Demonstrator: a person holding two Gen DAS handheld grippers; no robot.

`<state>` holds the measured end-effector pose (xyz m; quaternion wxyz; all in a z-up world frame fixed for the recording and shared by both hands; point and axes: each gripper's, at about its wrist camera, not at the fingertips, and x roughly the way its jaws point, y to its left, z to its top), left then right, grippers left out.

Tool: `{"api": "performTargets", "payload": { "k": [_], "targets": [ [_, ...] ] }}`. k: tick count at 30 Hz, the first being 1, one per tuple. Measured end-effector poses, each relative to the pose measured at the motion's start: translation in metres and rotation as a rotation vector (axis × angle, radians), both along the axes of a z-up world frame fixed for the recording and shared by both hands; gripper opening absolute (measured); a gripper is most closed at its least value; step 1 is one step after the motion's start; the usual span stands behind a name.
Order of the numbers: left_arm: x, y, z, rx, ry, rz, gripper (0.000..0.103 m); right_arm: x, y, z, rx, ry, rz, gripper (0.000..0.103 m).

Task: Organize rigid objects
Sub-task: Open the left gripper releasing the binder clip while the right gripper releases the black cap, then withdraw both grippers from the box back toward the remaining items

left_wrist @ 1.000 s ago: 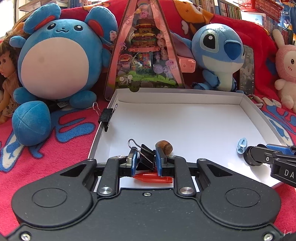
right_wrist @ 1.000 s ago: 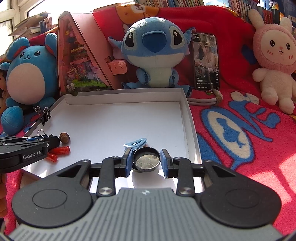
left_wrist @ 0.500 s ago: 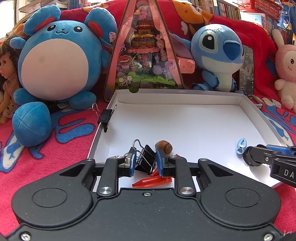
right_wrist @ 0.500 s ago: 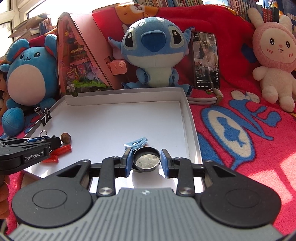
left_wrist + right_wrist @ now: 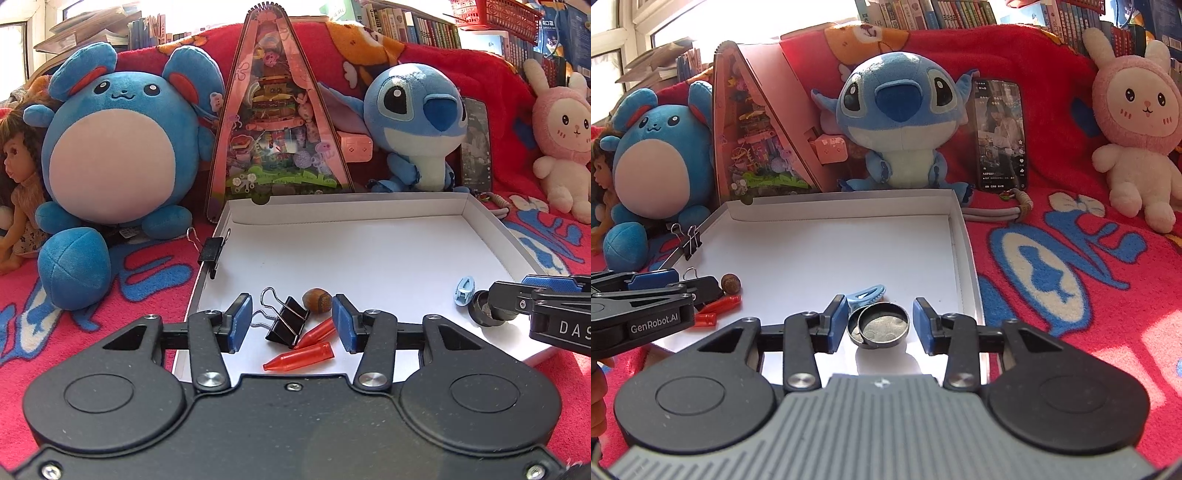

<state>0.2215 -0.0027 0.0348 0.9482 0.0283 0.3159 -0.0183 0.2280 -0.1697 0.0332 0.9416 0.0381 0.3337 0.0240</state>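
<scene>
A white shallow box (image 5: pixel 369 229) (image 5: pixel 849 206) lies on the red blanket. My left gripper (image 5: pixel 291 321) is open. A black binder clip (image 5: pixel 286 319), two orange plastic tips (image 5: pixel 299 360) and a brown nut (image 5: pixel 317 300) lie on the box floor between its fingers. My right gripper (image 5: pixel 880 325) is open around a round metal tin (image 5: pixel 882 325) that rests on the box floor. A light blue hair clip (image 5: pixel 866 293) lies just behind the tin. It also shows in the left wrist view (image 5: pixel 464 290).
A second black binder clip (image 5: pixel 212 251) is clamped on the box's left wall. A blue round plush (image 5: pixel 110 147), a pink triangular toy box (image 5: pixel 277 122), a blue alien plush (image 5: pixel 413 122), a phone (image 5: pixel 1001 136) and a pink rabbit plush (image 5: pixel 1137 122) stand behind.
My left gripper has opened and let go of the black binder clip, which now lies on the box floor. My right gripper has opened and released the round tin.
</scene>
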Motion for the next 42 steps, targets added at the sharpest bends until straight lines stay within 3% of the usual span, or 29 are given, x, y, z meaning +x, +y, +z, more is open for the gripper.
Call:
{"api": "performTargets", "payload": {
  "k": [10,24,42],
  "targets": [
    [-0.03,0.009,0.018,-0.048,-0.024,-0.015,0.058,-0.021,0.0,0.012,-0.018,-0.046,0.035,0.067],
    [-0.097,0.006,0.035,-0.083,-0.074,-0.127,0.07,-0.068,-0.004,0.03,-0.043,-0.125,0.111,0.085],
    [-0.165,0.006,0.023,-0.112,-0.065,-0.192,0.076,-0.129,-0.018,0.026,-0.087,-0.167,0.165,0.092]
  ]
}}
